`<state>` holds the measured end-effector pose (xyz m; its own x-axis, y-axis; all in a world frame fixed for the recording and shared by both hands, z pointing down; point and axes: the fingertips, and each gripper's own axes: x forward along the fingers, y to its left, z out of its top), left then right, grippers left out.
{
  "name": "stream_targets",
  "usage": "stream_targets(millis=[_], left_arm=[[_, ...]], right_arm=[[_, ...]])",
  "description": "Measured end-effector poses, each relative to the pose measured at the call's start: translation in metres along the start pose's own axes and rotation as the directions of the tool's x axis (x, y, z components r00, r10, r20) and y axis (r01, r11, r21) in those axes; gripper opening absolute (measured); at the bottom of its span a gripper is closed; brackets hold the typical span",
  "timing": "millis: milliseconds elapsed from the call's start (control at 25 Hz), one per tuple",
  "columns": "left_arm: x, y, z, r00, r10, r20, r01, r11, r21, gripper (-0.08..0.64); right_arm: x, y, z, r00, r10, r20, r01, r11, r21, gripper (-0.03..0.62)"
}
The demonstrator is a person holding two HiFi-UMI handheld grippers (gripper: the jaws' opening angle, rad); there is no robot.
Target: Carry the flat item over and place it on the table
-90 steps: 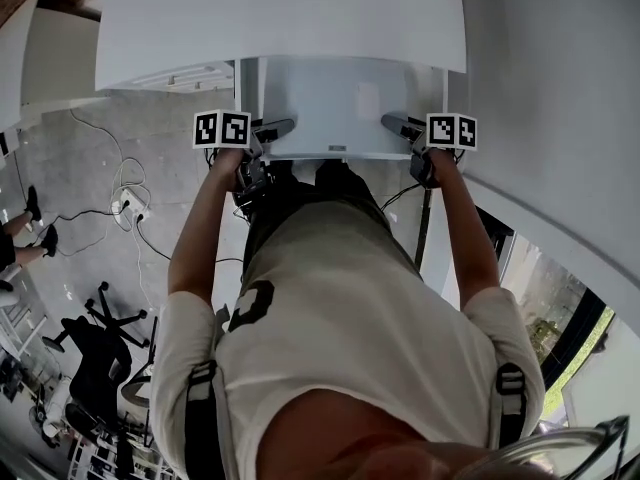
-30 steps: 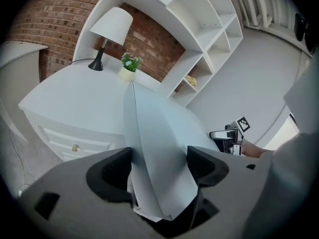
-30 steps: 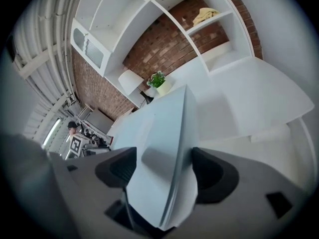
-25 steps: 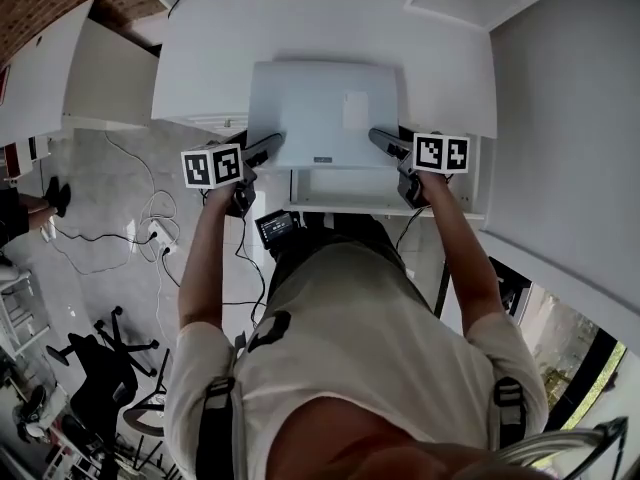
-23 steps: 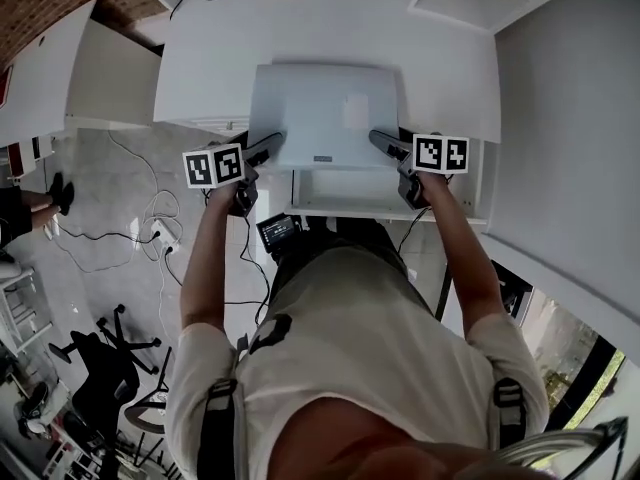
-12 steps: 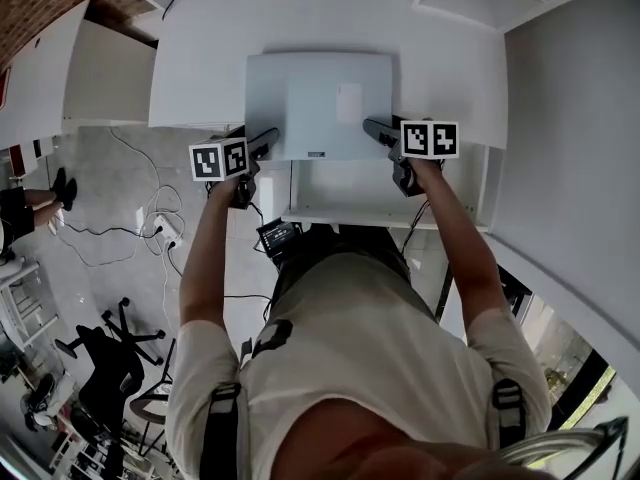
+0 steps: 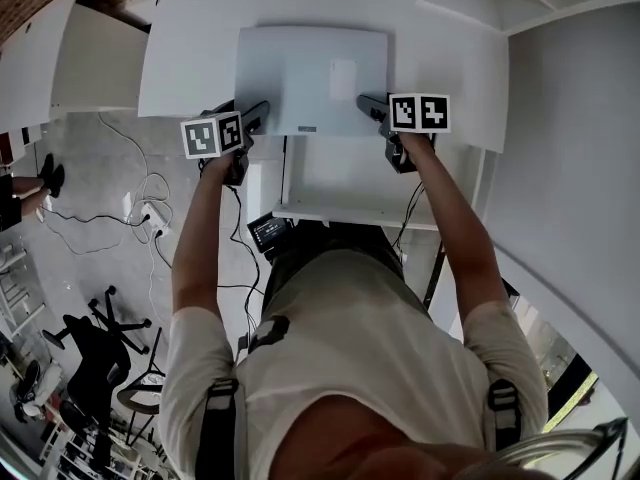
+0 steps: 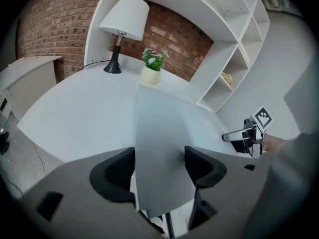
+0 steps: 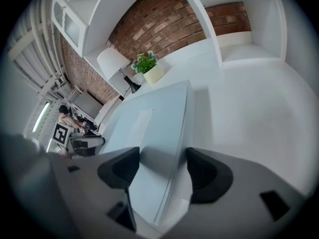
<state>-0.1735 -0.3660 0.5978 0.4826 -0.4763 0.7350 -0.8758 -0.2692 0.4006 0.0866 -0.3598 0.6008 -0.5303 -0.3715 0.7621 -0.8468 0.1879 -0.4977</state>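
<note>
Flat item (image 7: pixel 310 68), a pale rectangular slab, is clamped near its two near corners. The left gripper (image 8: pixel 159 159) has its jaws pressed on the slab's left side, and the slab fills the gap between the pads. The right gripper (image 9: pixel 162 164) grips the right side the same way. Both pairs of jaws stand wide apart on it and have just been closing on it. From the jaws the flat item runs away over the white table (image 7: pixel 440 58), with a small paler rectangle on its top face. Its near edge, where the jaws hold it, lies about at the table's front edge. Whether its underside touches the table cannot be told. The person's bare forearms reach forward on either side of it. Further back on the table stand a lamp (image 8: pixel 124 16) with a white shade and a potted plant (image 8: pixel 153 66), in front of a brick wall (image 8: pixel 55 24) and white shelving (image 8: pixel 234 59). Cables (image 7: pixel 130 203) lie on the floor at the left.
</note>
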Motion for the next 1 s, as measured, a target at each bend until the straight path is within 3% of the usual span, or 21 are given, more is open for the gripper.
stream_targets(millis=[320,600,840,1000], left_arm=[[0.007,0.009,0.021,0.999,0.028,0.017,-0.029,0.999,0.036,0.324],[0.02,0.013,0.027,0.998,0.053,0.041,-0.055,0.998,0.043,0.319],[0.024,0.019,0.046,0.995,0.066,0.075,-0.069,0.997,0.033,0.319],[0.022,0.021,0.051,0.994,0.059,0.092,-0.06,0.998,0.009,0.32]], right_arm=[[0.012,-0.001,0.014,1.0,-0.002,-0.008,0.001,1.0,-0.012,0.311],[0.02,-0.01,0.02,0.999,-0.037,0.025,0.039,0.996,-0.078,0.321],[0.023,-0.01,0.039,0.997,-0.065,0.047,0.069,0.995,-0.077,0.329],[0.022,-0.013,0.044,0.997,-0.04,0.062,0.043,0.998,-0.056,0.368]])
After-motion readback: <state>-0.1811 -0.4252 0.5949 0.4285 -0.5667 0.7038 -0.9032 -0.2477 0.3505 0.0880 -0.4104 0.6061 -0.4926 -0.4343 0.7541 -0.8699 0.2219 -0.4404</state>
